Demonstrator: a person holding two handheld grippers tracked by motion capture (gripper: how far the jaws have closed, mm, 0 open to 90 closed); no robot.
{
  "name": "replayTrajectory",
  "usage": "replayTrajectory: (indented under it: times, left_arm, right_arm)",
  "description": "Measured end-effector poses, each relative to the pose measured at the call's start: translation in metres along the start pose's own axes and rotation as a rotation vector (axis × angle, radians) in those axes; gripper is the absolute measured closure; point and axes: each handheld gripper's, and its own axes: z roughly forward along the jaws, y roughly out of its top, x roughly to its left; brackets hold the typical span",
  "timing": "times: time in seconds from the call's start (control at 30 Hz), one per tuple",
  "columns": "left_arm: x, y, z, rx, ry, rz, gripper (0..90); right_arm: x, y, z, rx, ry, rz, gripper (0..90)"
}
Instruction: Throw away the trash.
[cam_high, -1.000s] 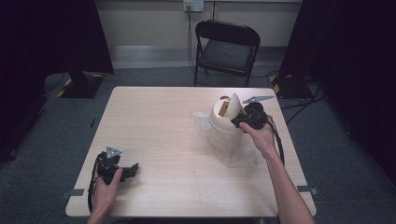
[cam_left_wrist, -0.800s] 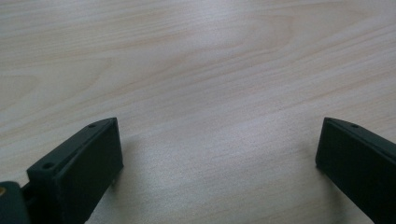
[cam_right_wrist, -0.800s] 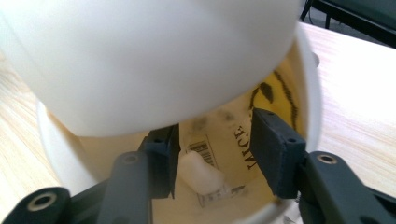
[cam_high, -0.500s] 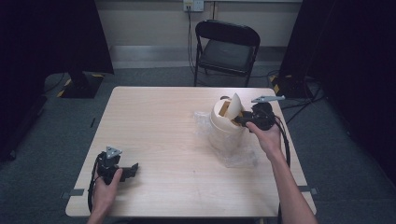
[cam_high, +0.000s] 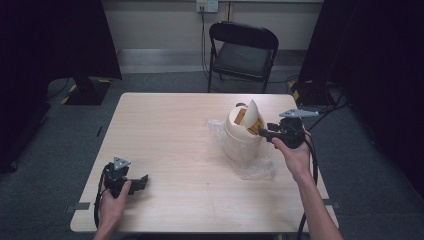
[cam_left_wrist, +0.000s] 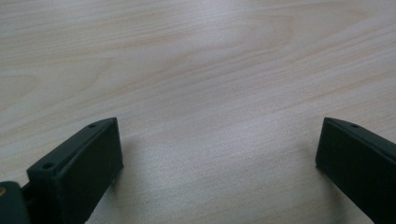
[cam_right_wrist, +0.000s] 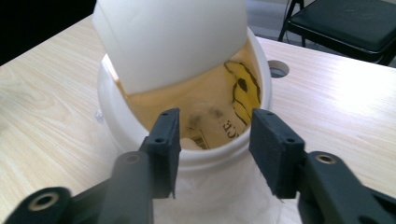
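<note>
At lower left of the high view the left gripper (cam_high: 142, 181) rests on the wooden table (cam_high: 165, 130), jaws spread wide over bare wood. Right of centre stands the white swing-lid bin (cam_high: 243, 135) on a clear plastic bag (cam_high: 257, 169). The right gripper (cam_high: 263, 133) hangs at its rim, jaws just opening and pinching nothing; a careless nudge there could tip the light bin or snag its tilted lid (cam_right_wrist: 173, 42).

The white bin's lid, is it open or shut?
Open. In the right gripper view the bin's swing lid is tilted up, so the yellowish inside with dark print shows below it. The high view also shows it tipped.
</note>
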Motion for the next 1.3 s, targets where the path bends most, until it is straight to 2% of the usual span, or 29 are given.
replayTrajectory:
  times: [0.13,0.3,0.6,0.93,1.1,1.27,1.3]
  left_arm:
    - [0.0,0.0,0.0,0.0,0.0,-0.001,0.0]
    - [0.0,0.0,0.0,0.0,0.001,0.0,0.1]
    - [-0.001,-0.001,-0.002,0.002,0.003,-0.002,0.0]
    - [-0.001,-0.004,-0.004,0.003,0.001,-0.003,0.0]
    - [-0.002,-0.006,-0.007,0.005,0.007,-0.001,0.0]
    - [-0.003,-0.007,-0.008,0.003,0.005,-0.002,0.0]
    - [-0.003,-0.007,-0.008,0.003,0.006,-0.003,0.0]
  right_arm:
    - [0.003,-0.007,-0.011,-0.009,-0.011,0.024,44.3]
    - [0.009,-0.019,-0.022,-0.015,-0.014,0.024,35.5]
    - [0.026,-0.044,-0.026,-0.012,-0.008,0.033,25.6]
    - [0.051,-0.072,-0.012,0.042,0.039,0.024,20.7]
    - [0.066,-0.086,0.003,0.082,0.062,0.015,19.8]
    - [0.077,-0.092,0.015,0.107,0.083,0.002,19.7]
    - [0.083,-0.094,0.021,0.121,0.091,-0.007,19.6]
